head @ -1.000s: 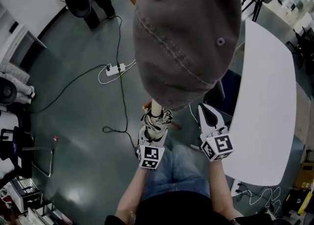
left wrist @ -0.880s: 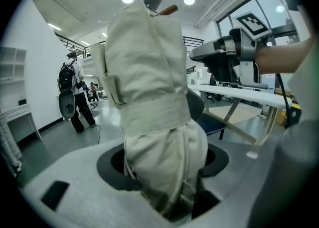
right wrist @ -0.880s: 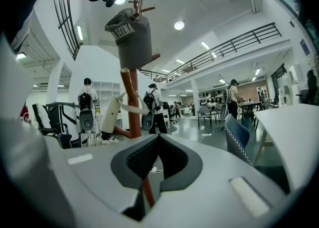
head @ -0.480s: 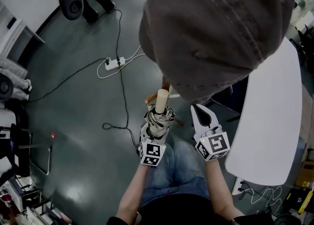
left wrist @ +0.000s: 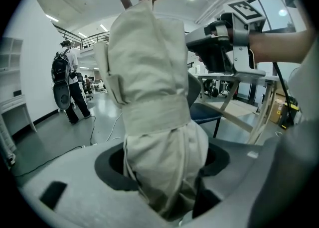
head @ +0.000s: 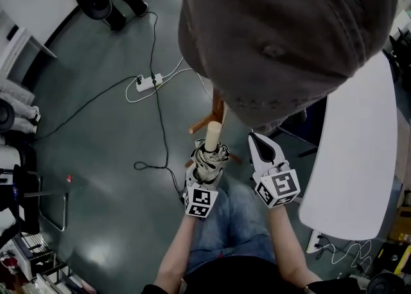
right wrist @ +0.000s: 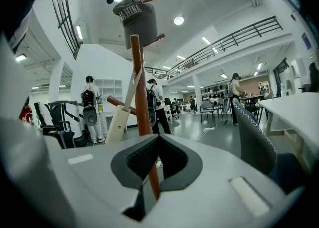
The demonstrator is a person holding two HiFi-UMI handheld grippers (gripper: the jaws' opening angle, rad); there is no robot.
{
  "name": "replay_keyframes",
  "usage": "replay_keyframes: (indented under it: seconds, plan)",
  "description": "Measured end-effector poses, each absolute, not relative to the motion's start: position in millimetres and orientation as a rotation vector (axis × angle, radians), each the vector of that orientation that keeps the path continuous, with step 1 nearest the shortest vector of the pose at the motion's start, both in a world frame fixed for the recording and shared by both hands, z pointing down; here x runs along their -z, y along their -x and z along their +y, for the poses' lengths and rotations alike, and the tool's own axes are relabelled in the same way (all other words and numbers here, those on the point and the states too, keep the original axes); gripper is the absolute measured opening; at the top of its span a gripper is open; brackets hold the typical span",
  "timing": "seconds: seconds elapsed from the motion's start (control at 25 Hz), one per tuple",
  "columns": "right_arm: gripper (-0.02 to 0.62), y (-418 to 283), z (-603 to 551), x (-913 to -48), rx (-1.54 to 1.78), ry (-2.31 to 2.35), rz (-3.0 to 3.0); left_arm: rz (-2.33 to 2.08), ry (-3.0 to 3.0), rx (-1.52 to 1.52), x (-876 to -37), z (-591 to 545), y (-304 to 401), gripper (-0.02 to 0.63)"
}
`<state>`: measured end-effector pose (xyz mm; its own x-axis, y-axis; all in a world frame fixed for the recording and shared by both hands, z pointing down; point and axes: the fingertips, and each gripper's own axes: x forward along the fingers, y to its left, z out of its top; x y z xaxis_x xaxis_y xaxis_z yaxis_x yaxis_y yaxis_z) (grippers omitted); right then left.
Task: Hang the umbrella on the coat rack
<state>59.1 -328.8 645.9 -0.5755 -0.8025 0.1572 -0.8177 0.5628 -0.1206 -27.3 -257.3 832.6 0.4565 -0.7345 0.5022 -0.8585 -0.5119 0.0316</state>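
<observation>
A folded cream umbrella [head: 209, 153] stands upright in my left gripper [head: 205, 165], its pale handle end pointing up at the coat rack's wooden pole [head: 217, 108]. In the left gripper view the umbrella [left wrist: 154, 102] fills the space between the jaws of the left gripper [left wrist: 167, 172]. The pads press on its cloth while the jaws are opening slightly. My right gripper [head: 259, 142] is beside it on the right, empty. In its own view the right gripper [right wrist: 157, 140] is shut, facing the pole [right wrist: 140, 87]. A grey cap [head: 289, 36] tops the rack.
A white table [head: 353, 158] lies to the right, with a dark blue chair [head: 302, 116] beside the rack. A power strip [head: 148, 83] and its cables cross the floor on the left. People [right wrist: 89, 105] stand further back by shelves.
Both grippers have sunk and moved slightly towards the rack's pole. The umbrella stays in the left gripper. The cap now covers more of the head view.
</observation>
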Motion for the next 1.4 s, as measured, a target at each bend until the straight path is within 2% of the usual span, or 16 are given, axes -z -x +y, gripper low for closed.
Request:
replay_keyframes:
  seconds: [0.28,0.48,0.6,1.2,1.28,1.4]
  plan:
    - [0.006,-61.4,-327.0,-645.5,-0.278,-1.405,-2.687,-1.371,-2.437,-0.654,-838.5,-262.5,22.1,0.352]
    - [0.006,-65.1,-324.7,-641.3,-0.288,-1.414,-2.680,-1.349,-2.455,-0.678,-836.2,-256.1,21.9,0.436]
    - [0.006,-67.4,-322.9,-635.5,-0.311,-1.416,-2.672,-1.367,-2.451,-0.682,-822.3,-245.3,28.2,0.430]
    - [0.006,-91.2,-310.1,-513.3,-0.348,-1.484,-2.645,-1.715,-2.420,-0.331,-540.9,-256.1,85.7,0.033]
    - [0.006,-97.6,-308.4,-492.1,-0.337,-1.501,-2.648,-1.742,-2.415,-0.314,-515.0,-260.6,90.0,0.008]
    - [0.006,-107.2,-308.5,-465.5,-0.323,-1.528,-2.653,-1.766,-2.417,-0.287,-482.5,-267.2,93.8,0.008]
